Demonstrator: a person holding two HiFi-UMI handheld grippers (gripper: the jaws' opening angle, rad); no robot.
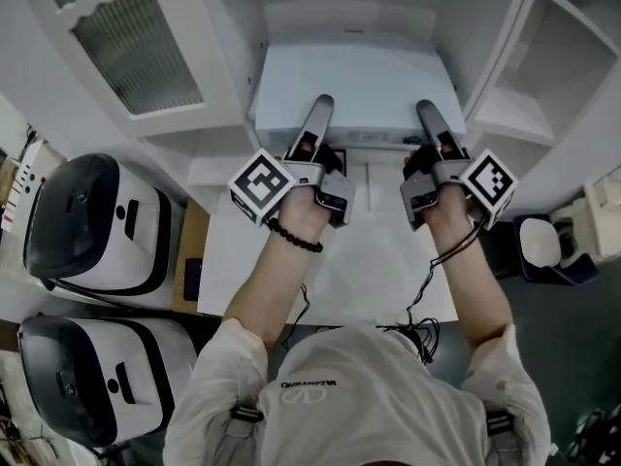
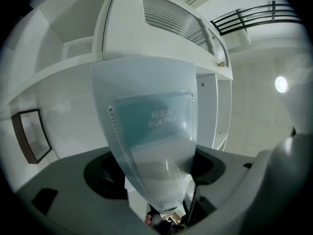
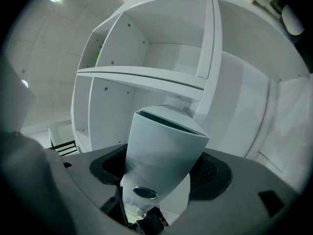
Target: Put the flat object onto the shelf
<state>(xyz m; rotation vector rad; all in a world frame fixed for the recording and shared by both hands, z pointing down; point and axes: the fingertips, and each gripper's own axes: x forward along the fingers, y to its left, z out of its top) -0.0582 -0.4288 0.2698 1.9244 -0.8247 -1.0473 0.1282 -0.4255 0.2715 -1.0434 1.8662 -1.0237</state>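
At shelf, claws outstretched on box

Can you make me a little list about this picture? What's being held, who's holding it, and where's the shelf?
Held thing: pale blue box file, held flat
Left gripper: jaws closed on the file's near edge
Right gripper: jaws closed on the same file
Shelf: white shelf unit, straight ahead of both grippers
File on shelf: not yet
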